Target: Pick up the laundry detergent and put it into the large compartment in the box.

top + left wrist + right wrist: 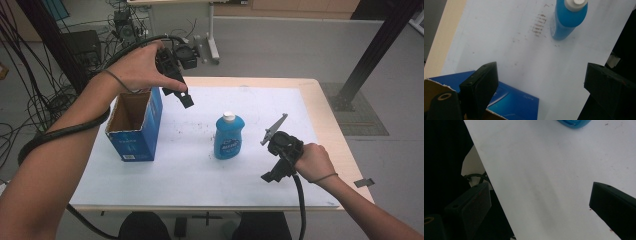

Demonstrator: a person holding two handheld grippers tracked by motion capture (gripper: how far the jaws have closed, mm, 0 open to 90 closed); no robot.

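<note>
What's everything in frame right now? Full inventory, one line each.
bottle: 1, blue with white cap, upright near the middle of the sheet
box: 1, blue cardboard, top open, at the left part of the sheet
sheet: 1, white with small dark marks, covering most of the table
table: 1, light wood, edge showing around the sheet
cables: several, black, on the floor at left
post: 1, black, slanting at upper right
left gripper: 1, black, jaws open and holding nothing, raised by the box's far right corner
right gripper: 1, black, jaws open and holding nothing, right of the bottle
forearms: 2, coming in from the bottom
</note>
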